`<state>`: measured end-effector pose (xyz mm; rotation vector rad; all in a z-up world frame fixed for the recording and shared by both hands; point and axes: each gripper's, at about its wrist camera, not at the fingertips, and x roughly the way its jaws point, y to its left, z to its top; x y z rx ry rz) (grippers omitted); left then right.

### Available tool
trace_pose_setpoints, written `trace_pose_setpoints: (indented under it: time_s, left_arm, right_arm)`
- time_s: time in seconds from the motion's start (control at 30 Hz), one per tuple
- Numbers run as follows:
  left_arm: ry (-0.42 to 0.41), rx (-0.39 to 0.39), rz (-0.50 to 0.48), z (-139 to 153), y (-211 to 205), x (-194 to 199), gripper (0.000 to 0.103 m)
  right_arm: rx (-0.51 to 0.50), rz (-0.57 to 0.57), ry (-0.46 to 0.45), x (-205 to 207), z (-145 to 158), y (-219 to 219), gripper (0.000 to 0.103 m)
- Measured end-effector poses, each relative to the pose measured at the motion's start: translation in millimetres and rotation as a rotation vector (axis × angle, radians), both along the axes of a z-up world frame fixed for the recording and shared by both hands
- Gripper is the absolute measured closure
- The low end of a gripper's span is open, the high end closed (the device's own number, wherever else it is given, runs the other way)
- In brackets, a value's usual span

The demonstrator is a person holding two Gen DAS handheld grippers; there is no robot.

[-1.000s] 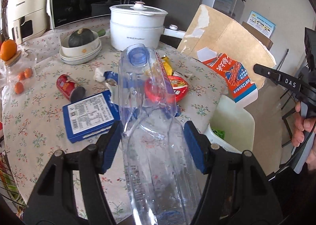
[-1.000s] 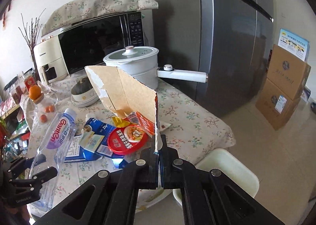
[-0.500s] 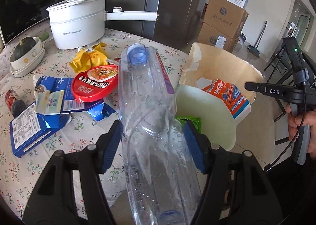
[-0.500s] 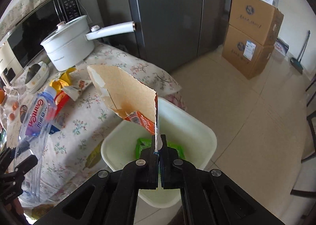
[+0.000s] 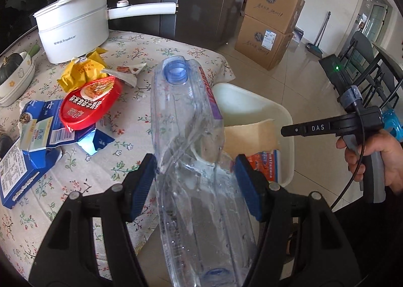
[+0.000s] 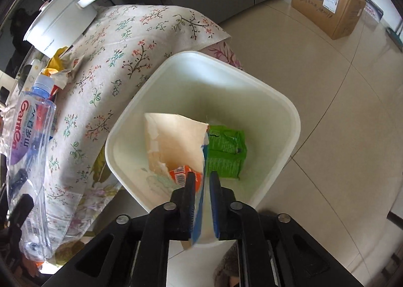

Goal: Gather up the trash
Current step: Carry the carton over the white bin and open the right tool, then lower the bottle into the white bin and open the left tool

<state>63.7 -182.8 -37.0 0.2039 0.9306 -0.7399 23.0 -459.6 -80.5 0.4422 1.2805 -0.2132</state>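
Note:
My left gripper [image 5: 195,181] is shut on a crushed clear plastic bottle [image 5: 186,115], held above the table's edge, its blue neck pointing away toward the white bin [image 5: 252,95]. The same bottle [image 6: 27,130] shows at the left of the right wrist view. My right gripper [image 6: 202,181] points down into the bin [image 6: 289,105]. Its jaws are opening, with the torn cardboard carton [image 6: 176,140] still between them, leaning on the left pad and clear of the right one. The carton's far end rests inside the bin beside a green packet [image 6: 224,153].
On the floral tablecloth [image 5: 141,120] lie a red lid [image 5: 88,103], a yellow wrapper [image 5: 83,70], blue cartons [image 5: 25,161] and a white pot [image 5: 73,30]. Cardboard boxes [image 5: 269,25] stand on the tiled floor by the fridge. Dark chairs [image 5: 365,65] are at the right.
Both grippers swung from over the table to the bin. The right one sank, bringing the carton down into the bin, and its jaws have parted. The left still grips the bottle.

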Motion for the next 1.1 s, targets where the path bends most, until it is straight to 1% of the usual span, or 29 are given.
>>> trace_pose_setpoints:
  time_s: [0.03,0.1,0.17,0.27,0.4,0.53,0.7,0.8,0.87,0.93,1.0,1.1]
  left_arm:
    - [0.006,0.004,-0.016,-1,-4,-1,0.037]
    - [0.022,0.019,-0.054,-4,-15,-2,0.037]
    - [0.045,0.035,-0.088,-10,-27,-2,0.037]
    - [0.094,0.057,-0.138,-21,-47,-4,0.037]
    - [0.116,0.095,-0.184,-39,-79,-6,0.037]
    - [0.145,0.113,-0.191,-58,-101,-1,0.037]
    - [0.171,0.125,-0.188,-74,-120,4,0.037]
    - [0.183,0.131,-0.185,-81,-125,5,0.037]
    - [0.176,0.13,-0.187,-83,-126,5,0.037]
    - [0.166,0.13,-0.18,-80,-126,6,0.034]
    - [0.148,0.129,-0.171,-75,-122,6,0.026]
    - [0.127,0.134,-0.146,-67,-110,8,0.025]
  right_arm:
    - [-0.009,-0.008,-0.017,-1,5,-2,0.062]
    - [-0.03,-0.021,-0.048,-5,16,-5,0.053]
    - [-0.048,-0.024,-0.06,-9,22,-8,0.052]
    - [-0.044,-0.03,-0.066,-12,26,-12,0.051]
    - [-0.053,-0.038,-0.076,-18,31,-19,0.05]
    - [-0.075,-0.049,-0.074,-24,31,-28,0.05]
    - [-0.079,-0.076,-0.064,-30,28,-43,0.05]
    - [-0.087,-0.085,-0.057,-32,28,-49,0.05]
    - [-0.097,-0.087,-0.056,-33,29,-52,0.049]
    - [-0.11,-0.088,-0.059,-33,31,-53,0.047]
    - [-0.126,-0.085,-0.062,-32,33,-52,0.046]
    - [-0.143,-0.074,-0.066,-30,36,-48,0.044]
